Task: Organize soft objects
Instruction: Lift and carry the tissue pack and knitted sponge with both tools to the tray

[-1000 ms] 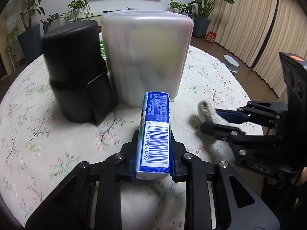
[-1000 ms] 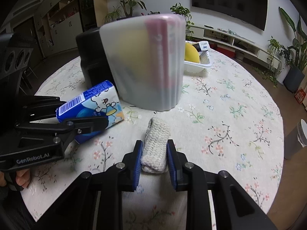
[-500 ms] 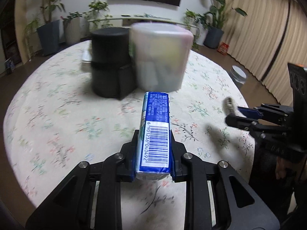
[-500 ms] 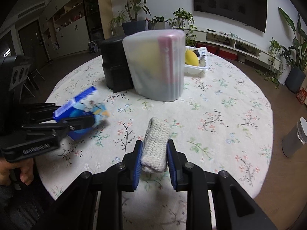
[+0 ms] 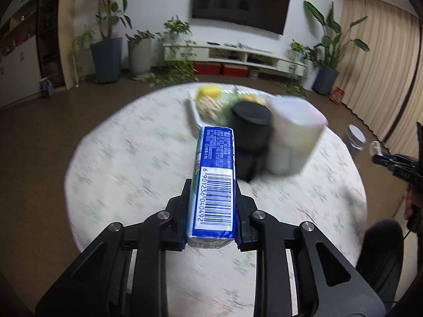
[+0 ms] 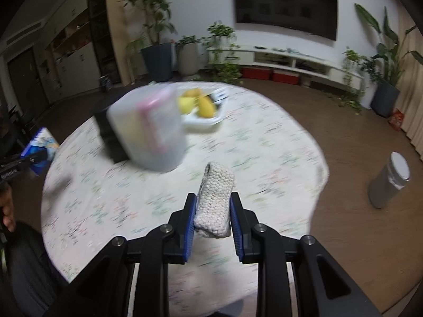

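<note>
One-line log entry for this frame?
left gripper: shut on tissue pack | right gripper: shut on knit pouch | both held above table | bins on table, blurred

Both wrist views high above round table [image 5: 111, 158], sharing translucent container [image 6: 148, 132].

Blue tissue pack [image 5: 214, 182] clamped in left hand-held gripper [image 5: 212, 219] above floral table [image 5: 127, 174].
</note>
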A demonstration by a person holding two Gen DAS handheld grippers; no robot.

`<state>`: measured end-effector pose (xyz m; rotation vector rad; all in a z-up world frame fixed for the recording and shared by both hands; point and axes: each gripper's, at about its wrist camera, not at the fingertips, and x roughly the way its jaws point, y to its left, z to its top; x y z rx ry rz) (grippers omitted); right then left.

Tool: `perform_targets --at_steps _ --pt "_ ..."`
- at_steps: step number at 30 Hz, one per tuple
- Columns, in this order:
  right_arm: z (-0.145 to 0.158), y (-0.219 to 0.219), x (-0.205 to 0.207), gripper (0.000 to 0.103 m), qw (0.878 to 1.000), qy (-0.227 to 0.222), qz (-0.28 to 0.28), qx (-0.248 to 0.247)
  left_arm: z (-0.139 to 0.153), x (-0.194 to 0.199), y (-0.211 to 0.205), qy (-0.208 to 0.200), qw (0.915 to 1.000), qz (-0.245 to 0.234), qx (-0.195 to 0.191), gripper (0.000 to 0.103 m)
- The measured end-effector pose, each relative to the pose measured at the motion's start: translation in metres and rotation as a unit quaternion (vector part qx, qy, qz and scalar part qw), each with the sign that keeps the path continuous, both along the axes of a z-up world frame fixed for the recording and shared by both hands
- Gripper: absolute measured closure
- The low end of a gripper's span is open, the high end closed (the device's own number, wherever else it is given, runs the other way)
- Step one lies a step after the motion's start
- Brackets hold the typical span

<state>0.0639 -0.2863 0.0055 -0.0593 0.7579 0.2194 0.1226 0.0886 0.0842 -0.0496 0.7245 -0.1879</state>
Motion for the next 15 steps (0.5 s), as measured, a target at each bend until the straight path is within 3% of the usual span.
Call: perform_targets --at_steps 9,15 --pt "0.042 -0.055 0.049 0.076 0.998 -0.025 -0.041 -0.041 0.04 0.057 0.032 -0.011 0.9992 0.015 0.035 0.08" --pt "0.07 -0.061 0.109 0.076 0.997 -0.033 -0.036 -0.061 0.064 0.114 0.016 -0.013 0.9969 -0.017 0.076 0.08"
